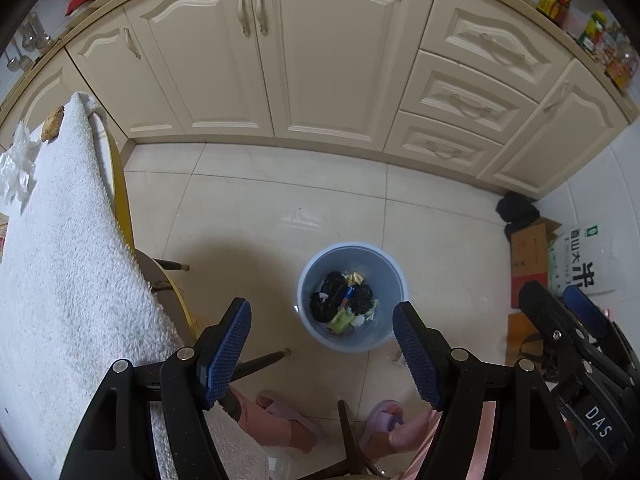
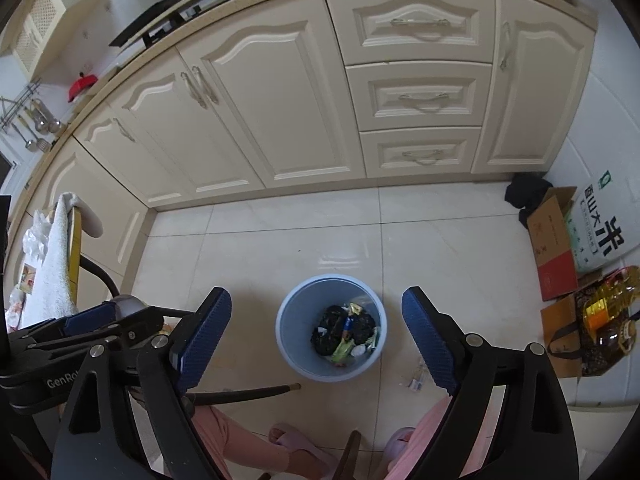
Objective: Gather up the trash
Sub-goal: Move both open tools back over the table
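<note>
Left wrist view: my left gripper (image 1: pixel 322 354) points steeply down at the floor, jaws spread, nothing between the blue pads. Trash bin (image 1: pixel 352 297), light blue and round, stands on the tile floor (image 1: pixel 248 216) just ahead of the fingertips, framed between them. Inside it: black crumpled bags, a green wrapper, a gold wrapper, white scraps. White towel (image 1: pixel 68 240) covers the bench on the left; a crumpled clear plastic bag (image 1: pixel 18 168) and a brown scrap (image 1: pixel 53 123) lie on it near the far end. My right gripper shows at the right edge, side on. Pink trousers and lilac slippers (image 1: pixel 386 416) below, beside dark chair legs. Cream cabinets (image 1: pixel 312 60) run along the back.

Right wrist view: my right gripper (image 2: pixel 316 338) also aims down, jaws wide apart and empty. The bin sits centred between the fingertips on the floor, same rubbish in it. A small scrap of litter (image 2: pixel 418 382) lies on the tiles just right of the bin, near my right finger. Cardboard box (image 2: pixel 552 248), rice sack (image 2: pixel 604 224) and oil bottle (image 2: pixel 608 312) stand against the right wall. My left gripper is visible at lower left, by the towel.
</note>
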Demonstrator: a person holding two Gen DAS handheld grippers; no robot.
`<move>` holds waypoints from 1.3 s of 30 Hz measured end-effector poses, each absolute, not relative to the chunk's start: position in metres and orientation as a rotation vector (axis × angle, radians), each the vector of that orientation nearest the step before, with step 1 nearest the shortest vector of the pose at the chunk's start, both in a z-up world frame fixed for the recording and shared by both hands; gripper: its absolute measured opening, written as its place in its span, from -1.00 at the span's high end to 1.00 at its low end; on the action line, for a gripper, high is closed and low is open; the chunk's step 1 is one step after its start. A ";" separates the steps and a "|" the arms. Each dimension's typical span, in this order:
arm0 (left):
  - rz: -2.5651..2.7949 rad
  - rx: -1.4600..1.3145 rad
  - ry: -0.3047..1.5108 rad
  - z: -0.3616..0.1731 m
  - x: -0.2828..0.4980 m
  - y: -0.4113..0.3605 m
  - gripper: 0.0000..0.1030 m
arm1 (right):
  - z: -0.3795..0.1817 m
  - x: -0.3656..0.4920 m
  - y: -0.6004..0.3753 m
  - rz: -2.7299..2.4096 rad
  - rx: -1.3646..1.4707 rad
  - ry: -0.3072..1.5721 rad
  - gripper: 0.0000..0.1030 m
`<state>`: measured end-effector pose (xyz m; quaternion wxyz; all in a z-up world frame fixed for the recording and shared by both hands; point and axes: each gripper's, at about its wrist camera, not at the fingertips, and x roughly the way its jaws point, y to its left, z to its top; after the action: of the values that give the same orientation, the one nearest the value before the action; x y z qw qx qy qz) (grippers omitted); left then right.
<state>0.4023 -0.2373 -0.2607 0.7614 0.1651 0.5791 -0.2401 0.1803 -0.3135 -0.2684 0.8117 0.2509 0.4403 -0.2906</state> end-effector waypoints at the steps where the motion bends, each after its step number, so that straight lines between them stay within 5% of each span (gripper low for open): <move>1: -0.522 0.358 1.260 -0.260 0.401 -0.236 -0.34 | -0.267 0.179 -0.313 -0.626 0.530 0.941 -0.73; 25: -0.490 0.292 1.237 -0.210 0.355 -0.165 -0.17 | -0.215 0.154 -0.247 -0.700 0.333 0.841 -0.75; 39: -0.381 0.122 1.005 -0.152 0.274 -0.026 -0.01 | -0.183 0.154 -0.170 -0.552 0.291 0.720 -0.78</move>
<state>0.2741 -0.0262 -0.1522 0.8573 0.0579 0.4783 -0.1815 0.1543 -0.1695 -0.1833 0.8887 0.1401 0.3464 -0.2658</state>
